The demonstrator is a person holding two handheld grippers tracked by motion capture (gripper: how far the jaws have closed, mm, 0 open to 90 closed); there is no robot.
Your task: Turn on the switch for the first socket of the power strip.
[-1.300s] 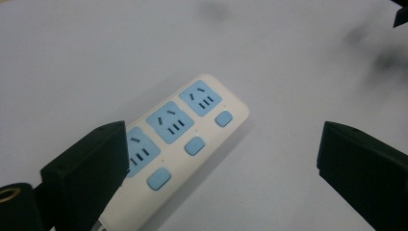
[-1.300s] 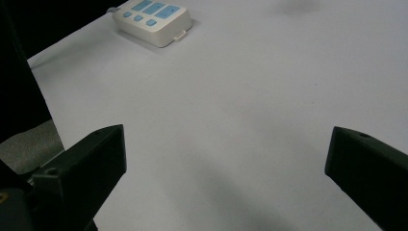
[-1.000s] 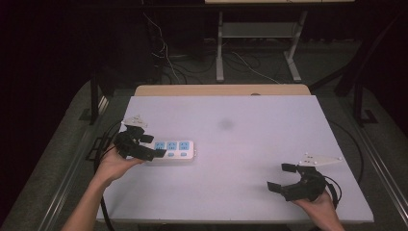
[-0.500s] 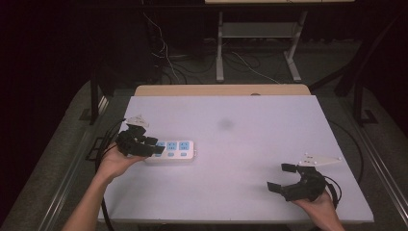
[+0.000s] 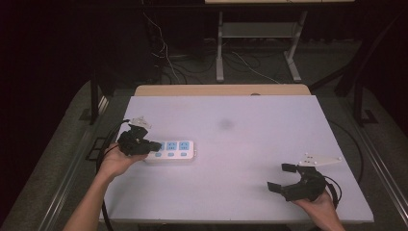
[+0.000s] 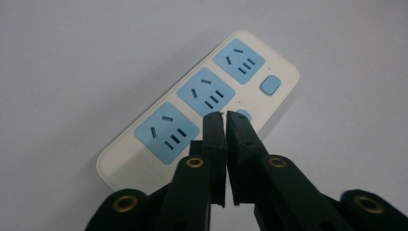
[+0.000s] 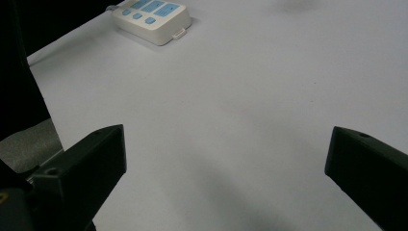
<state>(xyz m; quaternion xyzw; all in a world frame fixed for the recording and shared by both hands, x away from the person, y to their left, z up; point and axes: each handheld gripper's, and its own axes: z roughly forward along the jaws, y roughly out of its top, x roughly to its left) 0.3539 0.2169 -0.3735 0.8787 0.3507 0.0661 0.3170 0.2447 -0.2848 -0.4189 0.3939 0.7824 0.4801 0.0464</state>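
My left gripper point(image 6: 226, 115) has its jaws almost closed, holding nothing, tips over the white power strip point(image 6: 202, 101) beside a small blue button point(image 6: 244, 114). The strip lies at the left-centre of the high view. My right gripper point(image 5: 284, 177), lower right, is wide open and empty above the table point(image 5: 250, 125).

The white table top point(image 5: 250, 144) carries a faint dark smudge point(image 5: 225, 124) near its centre. A wooden strip point(image 5: 221, 90) runs along its far edge. Beyond it, a grey floor point(image 5: 269, 62) holds loose cables point(image 5: 168, 57) and a metal stand point(image 5: 257, 33). The surroundings are dark.
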